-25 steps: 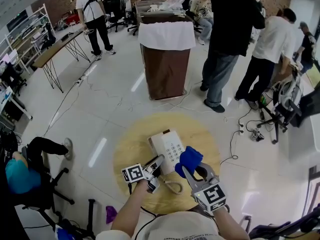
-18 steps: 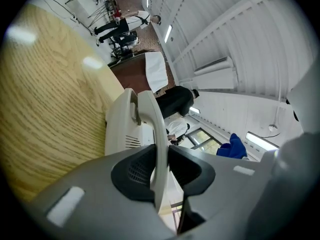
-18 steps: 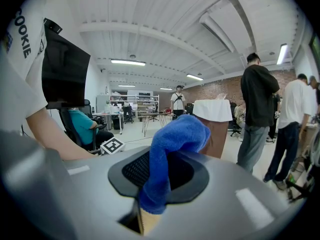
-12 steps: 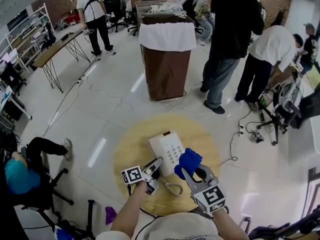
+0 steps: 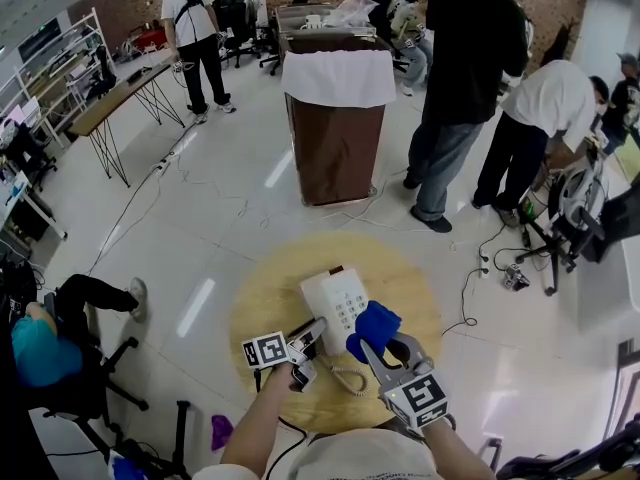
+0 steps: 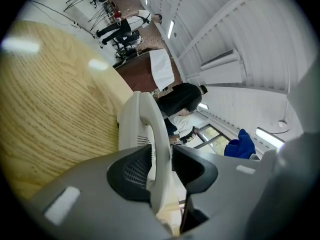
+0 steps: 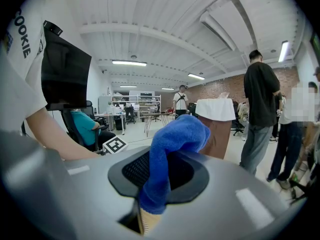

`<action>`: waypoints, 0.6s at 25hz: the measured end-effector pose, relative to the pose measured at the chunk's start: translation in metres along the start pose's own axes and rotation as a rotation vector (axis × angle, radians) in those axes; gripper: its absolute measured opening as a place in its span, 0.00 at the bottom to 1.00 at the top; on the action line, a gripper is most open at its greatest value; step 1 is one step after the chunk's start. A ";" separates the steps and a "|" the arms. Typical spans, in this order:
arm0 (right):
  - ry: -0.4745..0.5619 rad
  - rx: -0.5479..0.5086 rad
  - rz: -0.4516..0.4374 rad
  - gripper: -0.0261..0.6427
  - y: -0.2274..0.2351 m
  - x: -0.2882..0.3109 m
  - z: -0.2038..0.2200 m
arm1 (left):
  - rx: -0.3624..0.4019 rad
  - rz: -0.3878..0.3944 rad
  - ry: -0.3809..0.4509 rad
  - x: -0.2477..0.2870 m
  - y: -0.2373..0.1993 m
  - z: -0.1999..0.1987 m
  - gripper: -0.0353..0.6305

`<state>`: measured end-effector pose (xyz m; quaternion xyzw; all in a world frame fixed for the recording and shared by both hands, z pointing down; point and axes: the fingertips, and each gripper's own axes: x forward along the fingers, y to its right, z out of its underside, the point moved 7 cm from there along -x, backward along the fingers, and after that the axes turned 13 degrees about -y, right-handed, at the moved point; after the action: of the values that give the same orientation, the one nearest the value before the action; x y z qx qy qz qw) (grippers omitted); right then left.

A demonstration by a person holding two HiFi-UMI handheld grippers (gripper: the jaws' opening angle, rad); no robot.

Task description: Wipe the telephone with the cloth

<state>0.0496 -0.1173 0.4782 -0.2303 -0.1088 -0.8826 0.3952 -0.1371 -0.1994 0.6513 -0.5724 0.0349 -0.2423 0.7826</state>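
Note:
A white telephone (image 5: 335, 301) with a keypad sits on the round wooden table (image 5: 268, 293). My left gripper (image 5: 308, 336) is at the phone's near left corner, with the white handset (image 6: 150, 134) upright between its jaws. The jaws are opening, and the pads stand close beside the handset with a thin gap showing on the right side. The coiled cord (image 5: 346, 376) lies in front of the phone. My right gripper (image 5: 385, 348) is shut on a blue cloth (image 5: 376, 325), which bunches above its fingertips (image 7: 172, 139) just over the phone's near right corner.
A brown bin (image 5: 338, 118) lined with a white bag stands beyond the table. Two people (image 5: 470, 88) stand at the right and cables (image 5: 480, 268) lie on the floor. A seated person (image 5: 45, 343) is at the left. A purple thing (image 5: 221, 429) lies on the floor near me.
Both grippers stay almost where they were beside the phone. The blue cloth has edged slightly nearer to the keypad.

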 end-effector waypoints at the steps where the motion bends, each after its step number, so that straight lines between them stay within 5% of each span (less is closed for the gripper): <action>1: 0.002 0.001 -0.003 0.14 0.000 0.000 0.000 | -0.003 -0.007 0.002 -0.001 -0.001 0.000 0.24; 11: -0.006 0.000 -0.006 0.14 -0.008 -0.004 -0.003 | 0.017 -0.108 0.086 -0.031 -0.001 -0.002 0.23; 15: -0.003 -0.007 -0.008 0.14 -0.007 -0.007 -0.007 | 0.124 -0.205 0.116 -0.043 0.013 -0.004 0.06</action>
<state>0.0458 -0.1111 0.4686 -0.2326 -0.1074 -0.8841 0.3908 -0.1720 -0.1823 0.6288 -0.5086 0.0065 -0.3554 0.7842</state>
